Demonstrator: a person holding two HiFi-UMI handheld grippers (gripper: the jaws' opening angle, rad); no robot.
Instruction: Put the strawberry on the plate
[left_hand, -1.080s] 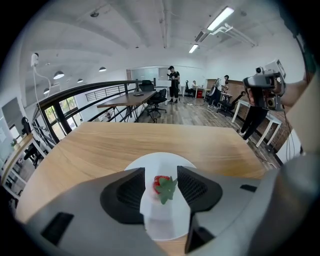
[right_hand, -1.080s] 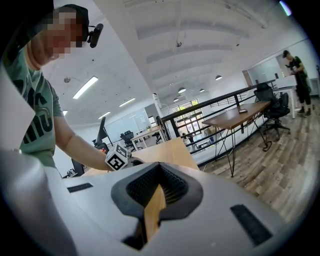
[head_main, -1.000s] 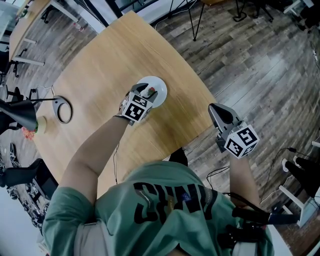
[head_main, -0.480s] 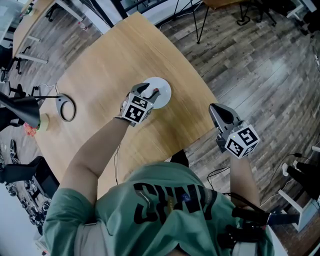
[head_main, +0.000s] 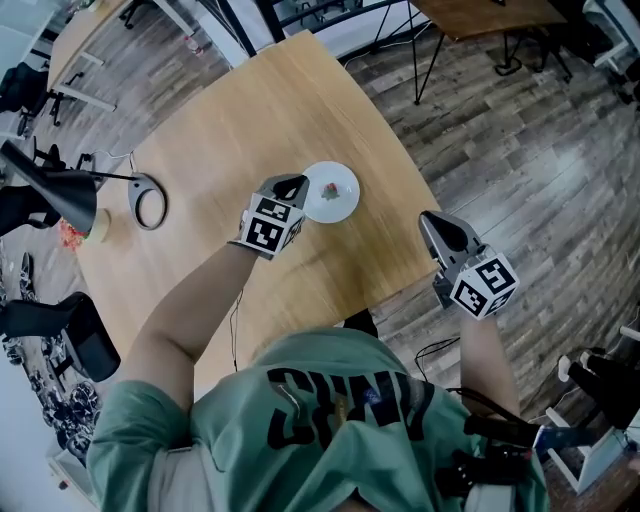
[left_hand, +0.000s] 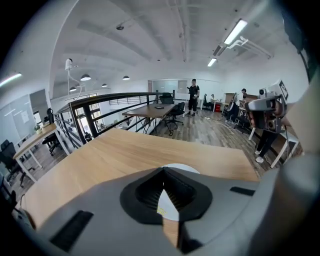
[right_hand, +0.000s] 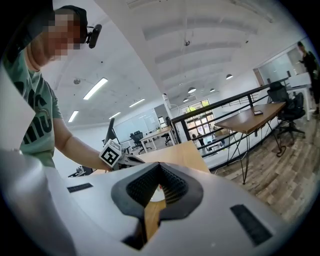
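Strawberry (head_main: 330, 188), a small red fruit, lay near the middle of the round white plate (head_main: 345, 205), so I judged the placing itself to be done.

The pale wooden table (head_main: 230, 130) with its curved edge filled most of the head view. The plate stood towards its right side, within easy reach of my left arm.

The left gripper (head_main: 296, 184), grey with a black-and-white marker cube, hung just beside the plate's left edge and slanted down towards it, apart from the strawberry. Its jaws had just been closing, and in the left gripper view they met at the tips with nothing between them. Only a sliver of the plate (left_hand: 182, 169) showed past them. I took that pose for a hand that had let go and pulled clear so as not to knock the fruit.

The right gripper (head_main: 430, 220) hovered off the table's right edge over the dark plank floor, well apart from the plate. Its jaws were likewise clenched on nothing in its own view. I read it as parked out of the way, since one hand was enough for this job.

As for the strawberry, it was too small in the head view for me to tell where its tip pointed or how its long axis ran.
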